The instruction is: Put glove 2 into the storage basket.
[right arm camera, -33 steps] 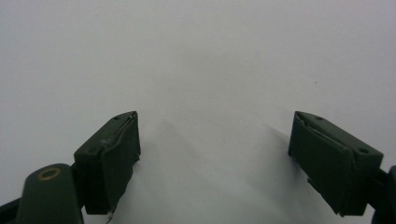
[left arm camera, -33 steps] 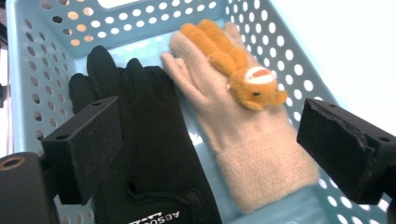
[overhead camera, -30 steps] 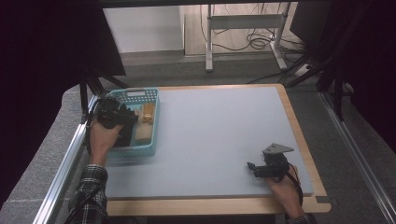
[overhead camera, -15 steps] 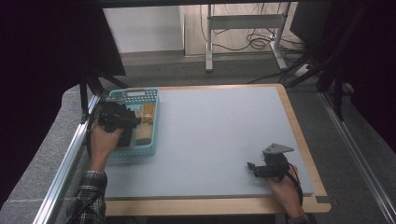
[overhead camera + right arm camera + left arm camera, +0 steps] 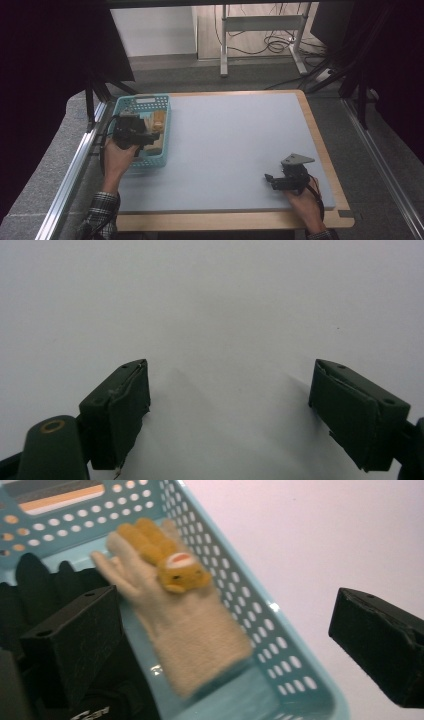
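The left gripper's point(image 5: 225, 645) jaws stand wide apart with nothing between them yet: one jaw hangs inside the turquoise basket point(image 5: 280, 645), the other outside it over the bare mat, so they straddle the basket's right wall. Just ahead of them lies a cream knitted glove point(image 5: 192, 630) with an orange animal figure point(image 5: 165, 560) on top of it. The glove's cuff is the end nearest the jaws and its fingers point away toward the far wall, so its long axis runs roughly along the gripper's line of reach. Dark fabric point(image 5: 35, 585) lies beside it in the basket.

From the high view, the left gripper point(image 5: 145, 137) hovers over the basket point(image 5: 131, 103) at the table's far left. The right gripper point(image 5: 270, 181) rests well apart at the near right, jaws spread over the empty grey mat point(image 5: 215, 305). The left hand is plainly nearer; I judge the glove's cuff its likely target.
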`<state>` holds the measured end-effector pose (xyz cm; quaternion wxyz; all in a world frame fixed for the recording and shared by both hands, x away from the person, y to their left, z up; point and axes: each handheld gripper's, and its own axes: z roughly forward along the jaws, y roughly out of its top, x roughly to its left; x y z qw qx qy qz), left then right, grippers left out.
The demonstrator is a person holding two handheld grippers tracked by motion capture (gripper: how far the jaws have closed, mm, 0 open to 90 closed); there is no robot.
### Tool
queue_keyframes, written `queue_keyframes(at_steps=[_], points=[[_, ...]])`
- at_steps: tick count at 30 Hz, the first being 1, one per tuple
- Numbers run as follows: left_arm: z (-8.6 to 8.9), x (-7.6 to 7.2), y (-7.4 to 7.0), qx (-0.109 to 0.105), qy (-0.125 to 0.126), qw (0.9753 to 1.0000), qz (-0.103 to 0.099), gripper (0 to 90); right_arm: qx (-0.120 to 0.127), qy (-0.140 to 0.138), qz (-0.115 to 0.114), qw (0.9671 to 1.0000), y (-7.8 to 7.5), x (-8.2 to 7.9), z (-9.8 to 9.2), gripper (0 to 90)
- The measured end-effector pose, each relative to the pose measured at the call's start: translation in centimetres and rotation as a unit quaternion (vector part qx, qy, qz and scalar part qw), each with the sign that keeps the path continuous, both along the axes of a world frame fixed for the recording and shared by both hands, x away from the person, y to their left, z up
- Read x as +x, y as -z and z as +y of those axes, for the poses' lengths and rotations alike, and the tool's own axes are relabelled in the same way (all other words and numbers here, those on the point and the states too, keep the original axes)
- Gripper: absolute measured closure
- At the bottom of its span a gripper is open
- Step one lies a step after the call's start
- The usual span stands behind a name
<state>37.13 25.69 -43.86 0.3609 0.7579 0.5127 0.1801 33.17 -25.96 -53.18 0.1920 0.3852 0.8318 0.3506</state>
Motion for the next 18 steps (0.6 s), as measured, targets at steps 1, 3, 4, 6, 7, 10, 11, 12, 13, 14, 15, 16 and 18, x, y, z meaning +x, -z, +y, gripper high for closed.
queue_keyframes(at_steps=[1,3,4,6,7,10,11,12,13,14,15,16,18], points=[[-0.2,-0.1,0.0,0.000,0.003,1.0000,-0.001,0.6,0.000,0.000,0.000,1.0000,0.0,0.0,0.0,16.1],[-0.8,-0.3,0.0,0.001,0.010,0.9999,-0.004,0.2,0.000,0.000,0.000,1.0000,0.0,0.0,0.0,16.1],[-1.2,-0.4,-0.1,0.001,0.016,0.9999,-0.005,0.2,0.000,0.000,0.000,1.0000,0.0,0.0,0.0,16.1],[-1.8,-0.6,-0.1,0.001,0.022,0.9997,-0.009,0.0,0.000,0.000,0.000,1.0000,0.0,0.0,0.0,16.1],[-2.3,-0.7,-0.1,0.001,0.028,0.9995,-0.012,0.0,0.000,0.000,0.000,1.0000,0.0,0.0,0.0,16.1],[-3.4,-1.1,-0.1,0.000,0.042,0.9990,-0.018,0.0,0.000,0.000,0.000,1.0000,0.0,0.0,0.0,16.1],[-3.7,-1.2,-0.1,-0.001,0.048,0.9987,-0.020,0.0,0.000,0.000,0.000,1.0000,0.0,0.0,0.0,16.1],[-4.0,-1.3,-0.1,-0.001,0.051,0.9985,-0.020,0.0,0.000,0.000,0.000,1.0000,0.0,0.0,0.0,16.1],[-4.4,-1.5,-0.1,-0.003,0.058,0.9981,-0.022,0.0,0.000,0.000,0.000,1.0000,0.0,0.0,0.0,16.1],[-4.9,-1.6,0.0,-0.007,0.063,0.9977,-0.023,0.0,0.000,-0.001,-0.001,1.0000,0.0,0.0,0.0,16.1],[-5.2,-1.7,0.0,-0.007,0.068,0.9974,-0.023,0.0,0.000,-0.001,-0.001,1.0000,0.0,0.0,0.0,16.1],[-5.6,-1.8,0.1,-0.008,0.074,0.9970,-0.023,0.0,0.000,-0.001,-0.001,1.0000,0.0,0.0,0.0,16.1],[-6.6,-2.1,0.3,-0.004,0.086,0.9960,-0.025,0.0,0.000,0.000,-0.001,1.0000,0.0,0.0,0.0,16.1]])
